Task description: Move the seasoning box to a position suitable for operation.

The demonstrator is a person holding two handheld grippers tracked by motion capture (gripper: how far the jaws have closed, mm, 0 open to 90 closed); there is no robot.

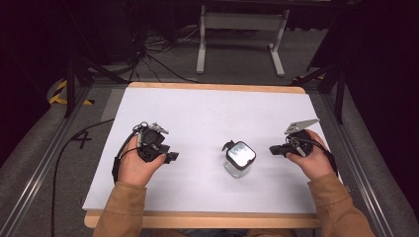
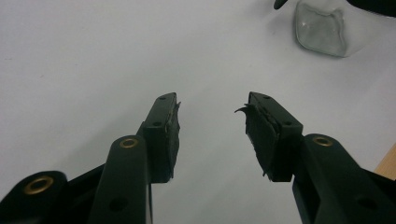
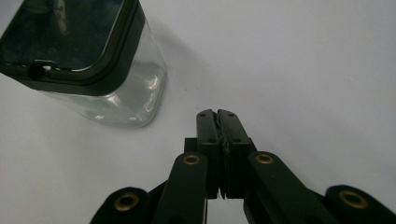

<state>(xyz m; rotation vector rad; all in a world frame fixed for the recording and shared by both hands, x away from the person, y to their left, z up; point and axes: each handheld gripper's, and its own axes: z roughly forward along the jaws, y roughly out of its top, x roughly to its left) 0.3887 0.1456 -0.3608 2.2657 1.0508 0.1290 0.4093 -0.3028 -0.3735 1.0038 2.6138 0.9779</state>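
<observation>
A clear square jar with a black-rimmed lid (image 1: 239,159) stands upright on the white table top (image 1: 207,113), a little right of centre. In the right gripper view the jar (image 3: 100,60) is at the upper left, close ahead of my right gripper (image 3: 217,113), whose jaws are pressed together with nothing between them. From above, the right gripper (image 1: 273,150) sits just right of the jar, apart from it. My left gripper (image 1: 173,158) rests on the table well left of the jar. Its jaws (image 2: 212,107) stand apart and empty, with the jar (image 2: 322,30) far off at the top right.
A wooden edge (image 1: 207,219) borders the table at the front. Metal rails (image 1: 44,163) run along both sides. Behind the table stands a white frame (image 1: 239,37) with cables (image 1: 148,52) on the grey floor.
</observation>
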